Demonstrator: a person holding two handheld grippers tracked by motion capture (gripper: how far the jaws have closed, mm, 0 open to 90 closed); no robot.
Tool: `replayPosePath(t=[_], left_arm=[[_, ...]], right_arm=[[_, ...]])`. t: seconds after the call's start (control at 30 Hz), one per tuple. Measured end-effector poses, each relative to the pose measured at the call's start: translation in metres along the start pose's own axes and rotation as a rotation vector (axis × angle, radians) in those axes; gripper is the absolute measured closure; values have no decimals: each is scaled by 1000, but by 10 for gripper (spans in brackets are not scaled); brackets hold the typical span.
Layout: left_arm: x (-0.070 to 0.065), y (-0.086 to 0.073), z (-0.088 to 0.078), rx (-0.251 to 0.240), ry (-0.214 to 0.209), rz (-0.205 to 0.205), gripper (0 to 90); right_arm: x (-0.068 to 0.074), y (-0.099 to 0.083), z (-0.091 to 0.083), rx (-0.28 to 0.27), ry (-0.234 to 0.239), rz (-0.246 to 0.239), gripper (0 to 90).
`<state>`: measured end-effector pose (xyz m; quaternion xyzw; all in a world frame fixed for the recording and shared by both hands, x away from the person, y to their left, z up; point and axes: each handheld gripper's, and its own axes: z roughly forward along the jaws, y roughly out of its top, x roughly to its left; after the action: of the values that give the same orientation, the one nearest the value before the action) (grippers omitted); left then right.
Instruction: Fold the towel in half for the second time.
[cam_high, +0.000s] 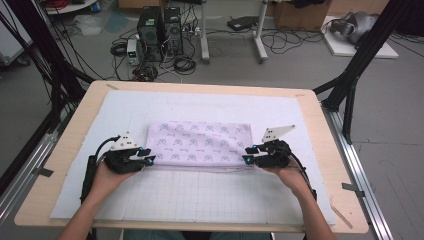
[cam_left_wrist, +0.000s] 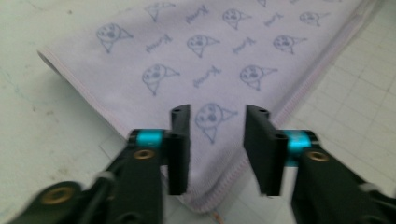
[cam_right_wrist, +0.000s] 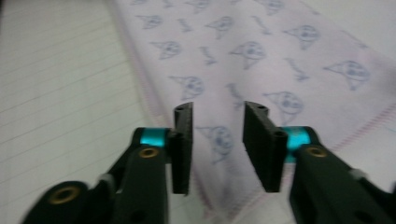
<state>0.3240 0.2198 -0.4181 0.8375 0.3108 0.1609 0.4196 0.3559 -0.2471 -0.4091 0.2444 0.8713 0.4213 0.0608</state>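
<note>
A folded pale lilac cloth (cam_high: 200, 142) printed with small blue figures lies flat on the white gridded mat (cam_high: 210, 195). My left gripper (cam_high: 148, 156) hovers at the cloth's near left corner, and my right gripper (cam_high: 248, 154) at its near right corner. In the left gripper view the jaws (cam_left_wrist: 218, 114) stand apart above the cloth (cam_left_wrist: 210, 46), whose stitched corner points toward the camera; nothing is pinched. The right gripper view has the jaws (cam_right_wrist: 218, 109) parted over the cloth (cam_right_wrist: 261, 42) near its hemmed edge, with no fabric between the pads.
The mat covers a wooden table (cam_high: 75, 130) with bare margins at left and right. Black frame posts (cam_high: 350, 85) rise at the table's far corners. Computer towers (cam_high: 160, 32) and cables sit on the floor beyond.
</note>
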Motion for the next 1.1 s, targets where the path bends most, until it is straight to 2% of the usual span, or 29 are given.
replayPosePath(t=[0.03, 0.13, 0.2, 0.27, 0.37, 0.43, 0.5, 0.63, 0.8, 0.9, 0.97, 1.0, 1.1], left_arm=[[0, -1, 4, 17, 4, -3, 827], [1, -7, 16, 110, 17, -2, 847], [3, -13, 16, 84, 11, -26, 842], [4, -15, 14, 86, 5, -34, 838], [2, -16, 12, 94, 21, -4, 831], [1, -15, 11, 96, 22, -5, 818], [2, -14, 9, 88, 17, -18, 775], [4, -13, 4, 41, 31, -72, 608], [0, -9, -7, -23, 40, -91, 432], [0, -9, -12, -32, 38, -108, 370], [-1, -9, -14, -36, 37, -114, 349], [-2, -9, -14, -45, 38, -123, 331], [-6, -8, -17, -43, 71, -104, 292]], right_arm=[[-1, 0, 3, 11, -15, 9, 732], [-3, -3, 12, 60, -17, 29, 757], [0, -8, 19, 92, 3, 27, 757], [5, -14, 23, 121, -7, 5, 760], [10, -19, 21, 98, -23, 4, 764], [11, -20, 19, 95, -22, 13, 752], [12, -17, 18, 86, -22, 12, 688], [15, -8, 14, 29, -38, 21, 591], [18, 1, 12, -18, -83, 50, 400], [19, 1, 9, -53, -90, 109, 318], [23, 2, 5, -74, -118, 109, 275], [24, 2, 4, -82, -116, 103, 262], [28, 2, 2, -82, -124, 106, 210]])
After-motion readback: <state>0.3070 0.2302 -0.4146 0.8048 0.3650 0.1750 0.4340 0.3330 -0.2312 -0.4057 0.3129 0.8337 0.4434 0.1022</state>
